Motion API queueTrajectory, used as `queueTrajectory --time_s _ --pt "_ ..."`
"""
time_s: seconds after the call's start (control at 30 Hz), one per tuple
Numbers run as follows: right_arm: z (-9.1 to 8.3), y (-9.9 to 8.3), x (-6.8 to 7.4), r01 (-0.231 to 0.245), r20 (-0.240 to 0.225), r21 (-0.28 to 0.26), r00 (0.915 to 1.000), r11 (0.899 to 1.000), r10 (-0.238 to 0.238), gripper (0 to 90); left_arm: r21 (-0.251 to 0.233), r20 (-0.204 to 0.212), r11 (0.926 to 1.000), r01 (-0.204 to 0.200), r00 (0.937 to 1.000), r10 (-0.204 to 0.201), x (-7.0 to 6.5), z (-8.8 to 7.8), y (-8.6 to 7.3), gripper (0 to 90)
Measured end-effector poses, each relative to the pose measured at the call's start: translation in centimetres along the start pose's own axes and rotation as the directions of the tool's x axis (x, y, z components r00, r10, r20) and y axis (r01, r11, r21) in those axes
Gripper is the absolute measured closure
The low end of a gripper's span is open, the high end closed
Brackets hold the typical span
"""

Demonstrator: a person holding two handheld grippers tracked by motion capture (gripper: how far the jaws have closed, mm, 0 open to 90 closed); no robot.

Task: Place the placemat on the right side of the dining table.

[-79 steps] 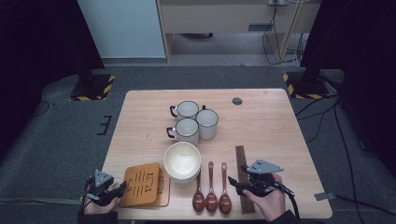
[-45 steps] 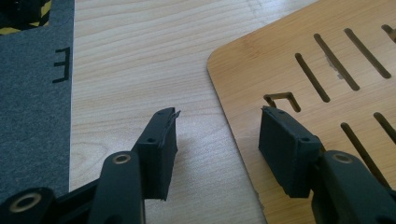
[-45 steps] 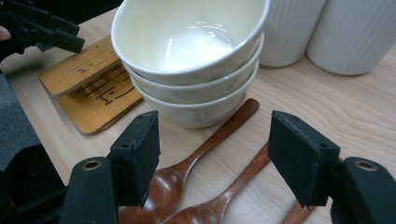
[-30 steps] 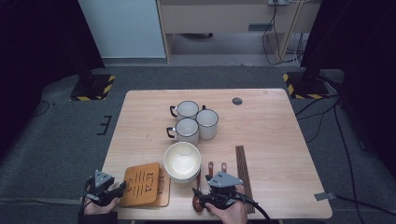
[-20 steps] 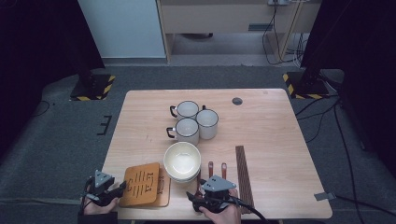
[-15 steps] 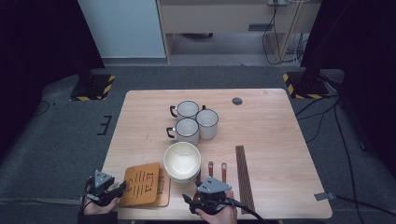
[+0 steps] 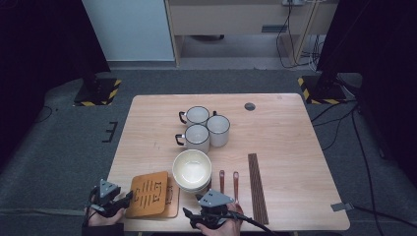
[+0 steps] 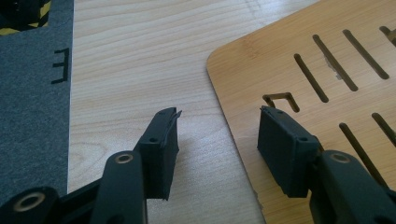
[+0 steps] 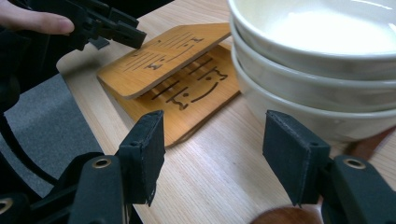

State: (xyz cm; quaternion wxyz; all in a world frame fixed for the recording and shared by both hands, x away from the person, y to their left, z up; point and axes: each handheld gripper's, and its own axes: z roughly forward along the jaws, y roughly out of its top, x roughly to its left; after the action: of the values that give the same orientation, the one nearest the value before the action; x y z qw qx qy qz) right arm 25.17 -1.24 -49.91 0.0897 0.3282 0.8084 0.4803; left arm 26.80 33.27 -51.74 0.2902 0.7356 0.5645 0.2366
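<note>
Two slotted wooden boards lie stacked at the table's front left. The upper board (image 7: 147,194) (image 9: 163,56) sits askew and tilted, its near edge raised off the lower board (image 7: 171,199) (image 9: 196,98). My left gripper (image 7: 129,196) (image 8: 217,126) stands open astride the upper board's left edge, one jaw over the board and one over the table. My right gripper (image 7: 189,219) (image 9: 212,135) is open low over the table, pointing at the boards beside the stack of white bowls (image 7: 192,169) (image 9: 327,70). Its jaws have just been closing a little, with nothing between them.
Two brown spoons (image 7: 228,181) poke out behind the right gripper, with dark chopsticks (image 7: 257,187) to their right. Three white mugs (image 7: 199,135) stand beyond the bowls, and a small black disc (image 7: 250,105) lies near the far edge. The table's front edge is right under both hands.
The right gripper has slid left along the front edge, from over the spoons towards the boards, and a little lower. The left gripper and the boards have stayed put.
</note>
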Motion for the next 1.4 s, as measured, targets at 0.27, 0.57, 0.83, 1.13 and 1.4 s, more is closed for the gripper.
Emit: queueTrajectory --time_s 0.27,0.57,0.83,1.13,1.4 --pt "0.9 0.2 0.9 0.003 -0.026 -0.003 0.9997 1.000 -0.003 40.1 0.002 0.000 1.0000 -0.001 1.0000 0.001 0.0 0.0 0.0 47.1" --pt "2.2 0.9 2.1 0.009 -0.057 -0.007 0.9983 1.000 -0.010 41.1 0.002 0.001 1.0000 -0.001 1.0000 0.001 0.0 0.0 0.0 47.1" --pt "3.6 1.4 3.0 0.008 -0.080 0.001 0.9968 1.000 -0.008 42.4 -0.001 0.002 1.0000 0.002 1.0000 -0.002 0.0 0.0 0.0 47.2" --pt "4.8 1.9 3.6 0.000 -0.087 0.010 0.9962 1.000 0.000 42.6 -0.001 0.003 1.0000 0.002 1.0000 -0.002 0.0 0.0 0.0 47.3" --pt "6.1 2.0 3.9 -0.010 -0.080 0.031 0.9967 0.999 0.013 42.2 -0.001 0.003 1.0000 0.001 1.0000 -0.001 0.0 0.0 0.0 47.4"
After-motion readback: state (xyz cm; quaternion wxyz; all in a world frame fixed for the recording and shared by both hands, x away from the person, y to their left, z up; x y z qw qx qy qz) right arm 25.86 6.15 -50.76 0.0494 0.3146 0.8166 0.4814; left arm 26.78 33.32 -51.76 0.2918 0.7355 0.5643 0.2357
